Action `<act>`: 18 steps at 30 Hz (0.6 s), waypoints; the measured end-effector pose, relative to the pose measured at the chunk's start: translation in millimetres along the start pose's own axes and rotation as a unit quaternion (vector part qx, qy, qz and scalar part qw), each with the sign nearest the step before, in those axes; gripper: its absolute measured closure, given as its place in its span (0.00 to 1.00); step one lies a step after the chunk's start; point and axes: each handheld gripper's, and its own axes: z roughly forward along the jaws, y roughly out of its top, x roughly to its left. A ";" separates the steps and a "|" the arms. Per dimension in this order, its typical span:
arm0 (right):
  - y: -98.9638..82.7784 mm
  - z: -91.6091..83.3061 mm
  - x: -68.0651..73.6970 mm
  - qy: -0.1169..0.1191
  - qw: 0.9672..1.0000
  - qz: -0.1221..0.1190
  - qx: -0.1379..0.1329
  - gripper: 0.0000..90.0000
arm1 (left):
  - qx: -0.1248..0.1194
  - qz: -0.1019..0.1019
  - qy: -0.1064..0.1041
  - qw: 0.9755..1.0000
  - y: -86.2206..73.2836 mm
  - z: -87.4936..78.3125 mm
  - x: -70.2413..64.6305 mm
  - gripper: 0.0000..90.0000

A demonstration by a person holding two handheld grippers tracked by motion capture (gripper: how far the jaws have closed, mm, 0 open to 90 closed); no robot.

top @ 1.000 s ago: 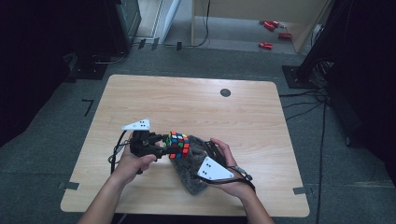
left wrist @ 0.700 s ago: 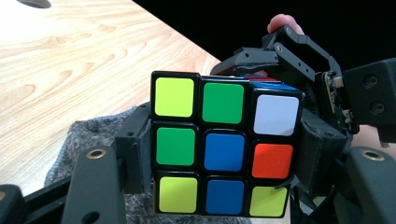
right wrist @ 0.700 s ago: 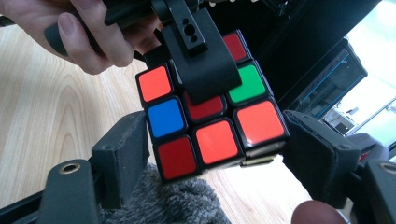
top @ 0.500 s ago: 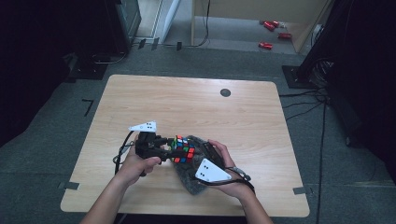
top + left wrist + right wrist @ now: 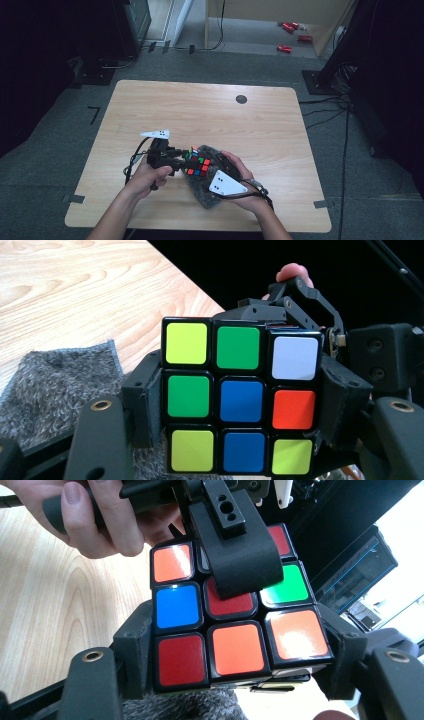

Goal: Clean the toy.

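Puzzle cube (image 5: 197, 162) sits squarely between both grippers above the grey cloth (image 5: 202, 192) — left gripper (image 5: 240, 405) clamps it; right gripper (image 5: 235, 645), jaws just closing, grips the opposite layer.

No legible text, labels, brands or nos. anywhere, incl. on cube (image 5: 240, 402) stickers.

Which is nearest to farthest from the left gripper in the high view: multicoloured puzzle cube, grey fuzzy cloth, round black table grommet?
1. Multicoloured puzzle cube: between the left gripper jaws.
2. Grey fuzzy cloth: under the cube, by the near edge.
3. Round black table grommet: far side of the table, to the right.
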 end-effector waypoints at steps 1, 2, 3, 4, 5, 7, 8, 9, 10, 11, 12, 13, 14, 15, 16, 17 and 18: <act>0.4 -0.6 -0.2 0.003 1.000 0.006 -0.002 0.37 | -0.001 0.010 -0.001 1.000 -0.4 -0.6 -0.8 0.37; 0.7 -1.5 -1.4 0.010 1.000 0.016 -0.006 0.38 | -0.006 0.015 -0.002 1.000 -0.5 -1.6 -1.9 0.34; 1.1 -2.4 -2.5 0.019 0.999 0.027 -0.009 0.38 | -0.008 0.019 -0.005 1.000 -0.1 -2.6 -2.4 0.34; 1.6 -3.3 -3.1 0.022 0.999 0.033 -0.010 0.38 | -0.009 0.022 -0.008 1.000 0.0 -3.4 -2.9 0.33; 2.1 -3.8 -3.7 0.024 0.999 0.038 -0.012 0.38 | -0.010 0.029 -0.007 0.999 0.0 -4.2 -3.4 0.32; 3.7 -4.6 -4.9 0.034 0.998 0.056 -0.007 0.38 | -0.010 0.039 -0.006 0.999 -0.3 -5.6 -4.5 0.30; 4.1 -5.1 -5.4 0.039 0.997 0.065 -0.007 0.38 | -0.011 0.043 -0.005 0.999 -0.4 -6.3 -5.3 0.29; 4.4 -5.5 -5.6 0.042 0.997 0.071 -0.007 0.38 | -0.011 0.048 -0.004 0.999 -0.4 -7.0 -6.0 0.28; 4.6 -5.9 -5.8 0.044 0.996 0.073 -0.007 0.38 | -0.012 0.052 -0.003 0.999 -0.4 -7.4 -6.5 0.28; 4.8 -6.1 -6.0 0.044 0.996 0.073 -0.007 0.38 | -0.013 0.055 -0.002 0.998 -0.4 -7.8 -7.0 0.28; 5.0 -6.2 -6.1 0.044 0.996 0.073 -0.007 0.38 | -0.015 0.057 -0.001 0.998 -0.5 -8.1 -7.3 0.28; 5.1 -6.1 -6.2 0.044 0.996 0.073 -0.007 0.38 | -0.016 0.060 0.000 0.998 -0.5 -8.5 -7.4 0.27; 5.0 -6.1 -6.3 0.044 0.996 0.075 -0.007 0.38 | -0.016 0.062 0.002 0.998 -0.5 -8.9 -7.5 0.27; 4.9 -6.0 -6.6 0.044 0.996 0.076 -0.008 0.38 | -0.017 0.063 0.003 0.998 -0.4 -9.1 -7.7 0.27; 4.7 -6.0 -6.8 0.044 0.996 0.077 -0.008 0.38 | -0.019 0.066 0.007 0.998 -0.3 -9.6 -7.8 0.27; 4.4 -6.1 -7.0 0.044 0.996 0.076 -0.006 0.38 | -0.020 0.066 0.009 0.998 -0.2 -10.4 -8.3 0.27; 4.2 -6.3 -7.2 0.044 0.996 0.077 -0.005 0.38 | -0.025 0.068 0.012 0.997 0.0 -11.8 -8.4 0.27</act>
